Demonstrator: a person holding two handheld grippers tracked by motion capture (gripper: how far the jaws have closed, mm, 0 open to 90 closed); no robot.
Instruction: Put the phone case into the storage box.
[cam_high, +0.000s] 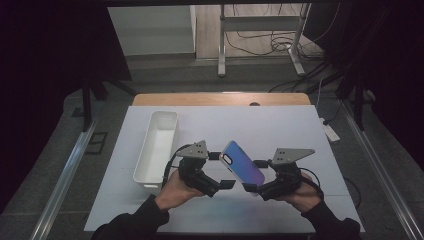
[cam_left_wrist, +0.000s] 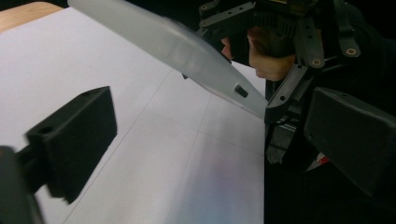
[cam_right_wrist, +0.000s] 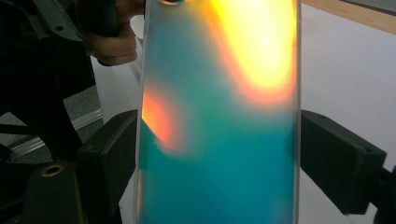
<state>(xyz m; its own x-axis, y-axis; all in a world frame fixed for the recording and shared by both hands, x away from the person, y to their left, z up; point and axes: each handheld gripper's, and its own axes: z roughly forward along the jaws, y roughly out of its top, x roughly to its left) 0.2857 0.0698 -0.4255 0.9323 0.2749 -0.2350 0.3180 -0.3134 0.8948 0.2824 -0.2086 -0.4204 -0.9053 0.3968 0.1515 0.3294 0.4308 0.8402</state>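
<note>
- Both hands come in low at the near edge of the desk (cam_high: 280, 125), wrists level, tools facing each other.
- Right tool (cam_high: 256, 176) clamps the phone case (cam_high: 242, 162) by its long edges, held tilted above the desk.
- Left tool (cam_high: 224, 170) stands wide, gripping nothing, just beside the case's free end.
- Likely a handover: next, the left should close on that end, perhaps bound for the white bin (cam_high: 156, 150).

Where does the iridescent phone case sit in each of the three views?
High view: phone case at centre, between the two grippers, above the white table.
Left gripper view: grey, edge-on, slanting from top left to centre right.
Right gripper view: upright between the right gripper pads, clamped.
Shared landmark: the white table.
</note>
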